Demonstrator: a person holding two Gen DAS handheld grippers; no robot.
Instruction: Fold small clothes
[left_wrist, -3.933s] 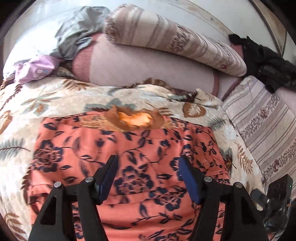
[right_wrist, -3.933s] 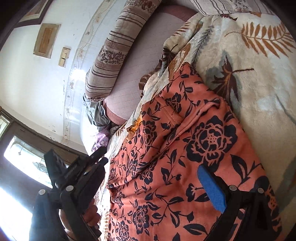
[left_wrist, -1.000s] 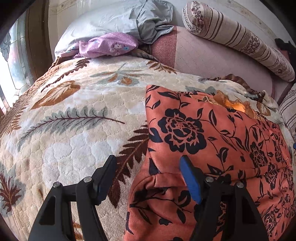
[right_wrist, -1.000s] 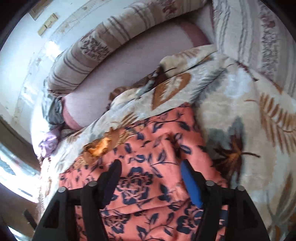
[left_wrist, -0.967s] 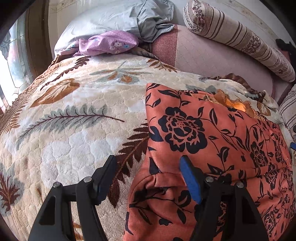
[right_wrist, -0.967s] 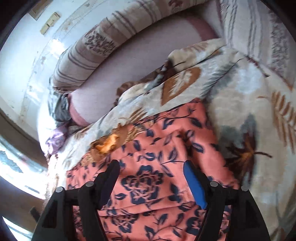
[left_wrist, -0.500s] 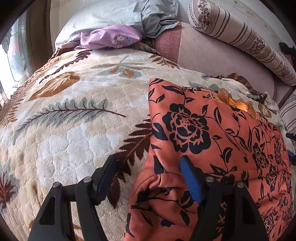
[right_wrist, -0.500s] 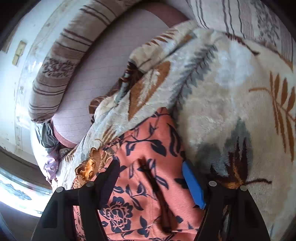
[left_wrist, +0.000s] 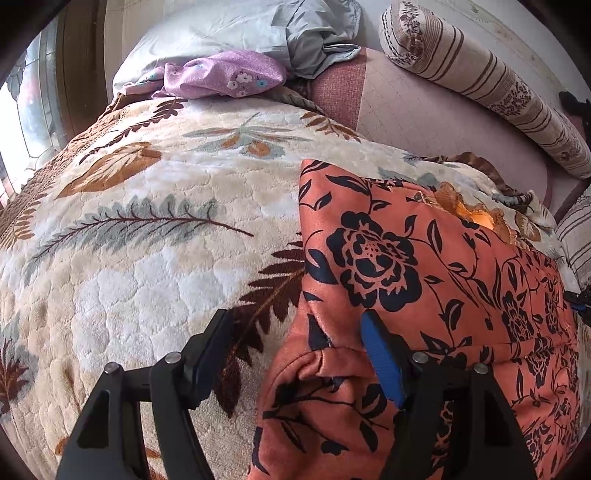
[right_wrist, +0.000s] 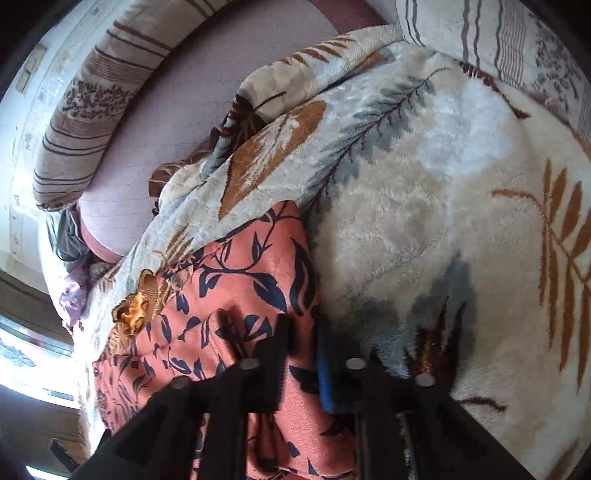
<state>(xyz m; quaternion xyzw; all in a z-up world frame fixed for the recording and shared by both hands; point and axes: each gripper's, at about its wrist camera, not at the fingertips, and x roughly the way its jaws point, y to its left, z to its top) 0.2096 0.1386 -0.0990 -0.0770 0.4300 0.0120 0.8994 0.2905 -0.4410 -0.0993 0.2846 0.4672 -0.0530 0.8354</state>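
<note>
Bed: cream plush blanket (left_wrist: 140, 266) with leaf pattern, striped bolster (left_wrist: 487, 85) and a heap of grey and lilac cloth (left_wrist: 225, 74) at the head.

Item: coral garment (left_wrist: 424, 280) printed with dark flowers, lying flat on the blanket.

Left tongs (left_wrist: 295, 354): spread wide, straddling the garment's near left corner, which is bunched; nothing gripped.

Right tongs (right_wrist: 301, 365): drawn narrow, pinching the garment's right edge.

Progress: judged early, with one edge gripped for a fold, the other corner not yet taken and no fold completed.

Labels, writing: none legible.
</note>
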